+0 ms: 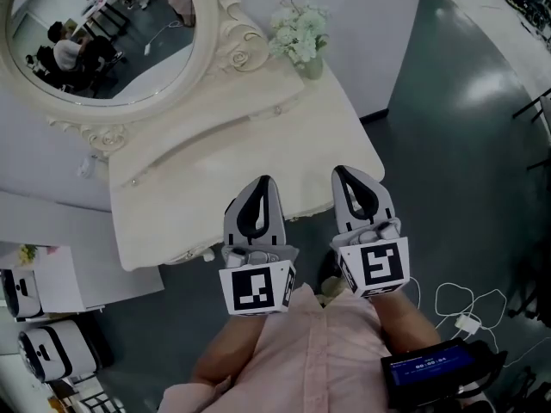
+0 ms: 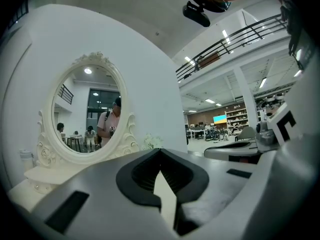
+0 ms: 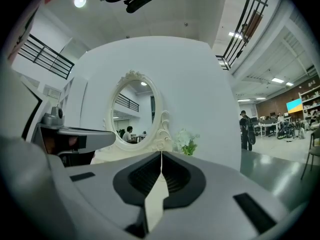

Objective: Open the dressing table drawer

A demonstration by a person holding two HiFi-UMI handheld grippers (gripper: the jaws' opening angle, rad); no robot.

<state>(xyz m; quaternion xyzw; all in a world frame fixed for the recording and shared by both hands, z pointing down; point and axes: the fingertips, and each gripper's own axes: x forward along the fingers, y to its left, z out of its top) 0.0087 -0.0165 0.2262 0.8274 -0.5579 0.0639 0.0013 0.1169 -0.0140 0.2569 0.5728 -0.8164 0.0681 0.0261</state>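
A cream dressing table (image 1: 215, 179) with an oval mirror (image 1: 103, 33) stands against a white partition. Its front edge (image 1: 207, 249) lies just under my two grippers, and the drawer front below it is hidden from above. Two small knobs (image 1: 133, 181) show on the low raised tier behind the tabletop. My left gripper (image 1: 263, 181) and right gripper (image 1: 344, 172) hang side by side over the near part of the tabletop, both shut and empty. In the left gripper view the jaws (image 2: 160, 149) meet, pointing toward the mirror (image 2: 90, 114). In the right gripper view the jaws (image 3: 161, 154) meet too, facing the mirror (image 3: 134, 111).
A vase of white flowers (image 1: 300, 33) stands at the table's far right corner. White boxes and appliances (image 1: 52, 347) sit on the floor at the left. Loose cables (image 1: 465, 308) lie on the dark floor at the right, near a device with a lit screen (image 1: 435, 368).
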